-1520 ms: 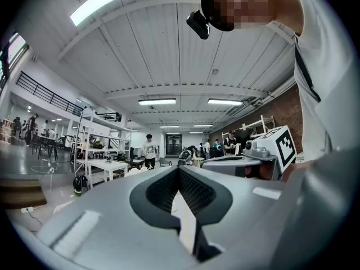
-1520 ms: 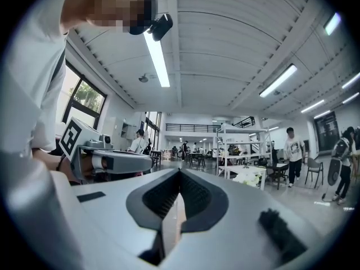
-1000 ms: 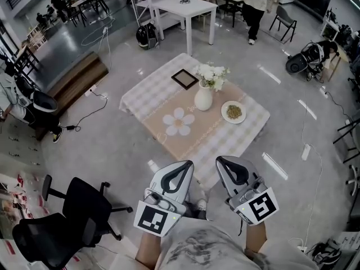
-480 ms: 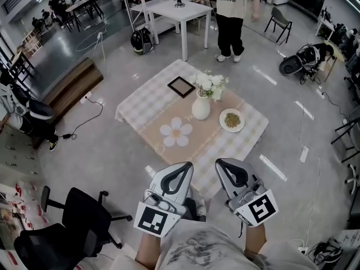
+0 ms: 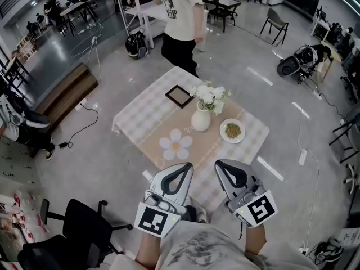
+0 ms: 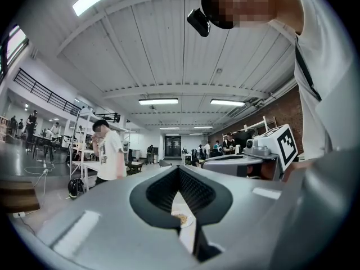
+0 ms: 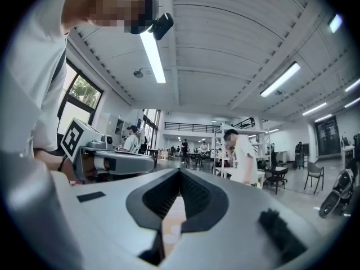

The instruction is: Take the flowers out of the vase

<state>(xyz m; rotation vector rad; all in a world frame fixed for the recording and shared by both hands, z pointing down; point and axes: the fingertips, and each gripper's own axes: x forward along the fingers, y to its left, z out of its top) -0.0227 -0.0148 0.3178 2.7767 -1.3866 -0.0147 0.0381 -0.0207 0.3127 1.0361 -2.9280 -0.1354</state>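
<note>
White flowers stand in a white vase on the low table with a checked cloth, in the head view's middle. My left gripper and right gripper are held side by side, level, short of the table's near edge and well apart from the vase. Both are shut with nothing between their jaws. In the left gripper view the left gripper has its tips meeting, and in the right gripper view the right gripper looks the same.
On the table lie a dark picture frame, a flower-shaped mat and a plate of food. A person in a white shirt stands just beyond the table. A black office chair is at the lower left.
The table and vase have come a little closer to me. The person in the white shirt has walked from the back right to the table's far side. Both grippers stay shut.
</note>
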